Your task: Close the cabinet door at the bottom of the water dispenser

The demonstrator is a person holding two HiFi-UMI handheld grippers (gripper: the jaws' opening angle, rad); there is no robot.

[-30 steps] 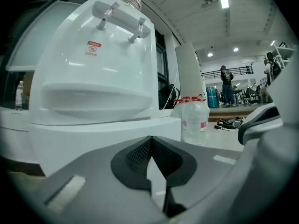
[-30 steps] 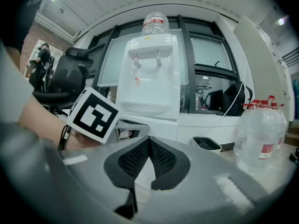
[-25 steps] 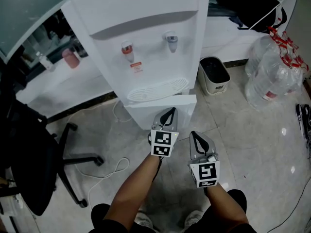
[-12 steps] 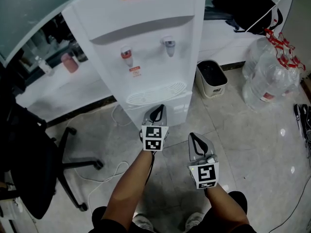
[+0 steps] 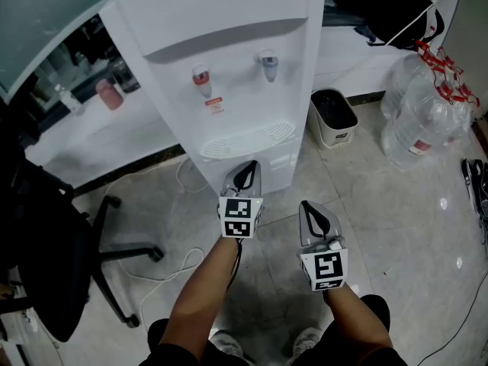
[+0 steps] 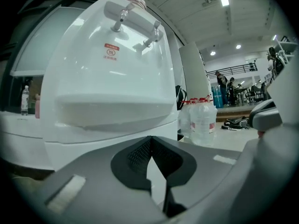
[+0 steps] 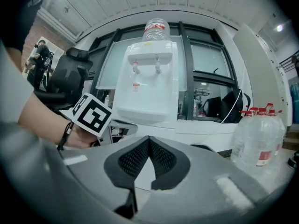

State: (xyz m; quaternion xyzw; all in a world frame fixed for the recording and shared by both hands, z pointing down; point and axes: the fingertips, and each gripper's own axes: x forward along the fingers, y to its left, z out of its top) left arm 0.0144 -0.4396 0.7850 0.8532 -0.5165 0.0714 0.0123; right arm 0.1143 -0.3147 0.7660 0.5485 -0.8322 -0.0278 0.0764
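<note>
A black office chair [image 5: 46, 258] stands on the tiled floor [image 5: 412, 235] to my left, with a white cable [image 5: 171, 269] looping across the tiles beside its base. Behind it, a pink cup [image 5: 109, 94] and a small bottle [image 5: 69, 97] sit on a white surface [image 5: 99, 136]. To my right are a dark-lined bin [image 5: 335, 118], a cluster of big clear water jugs [image 5: 423, 120] with red caps, and black shoes [image 5: 476, 181] at the edge.

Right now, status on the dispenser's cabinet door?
Left tongs shut, tip at cabinet door. Right tongs shut, empty, clear of it. Door looks closed. Nothing blocking.
</note>
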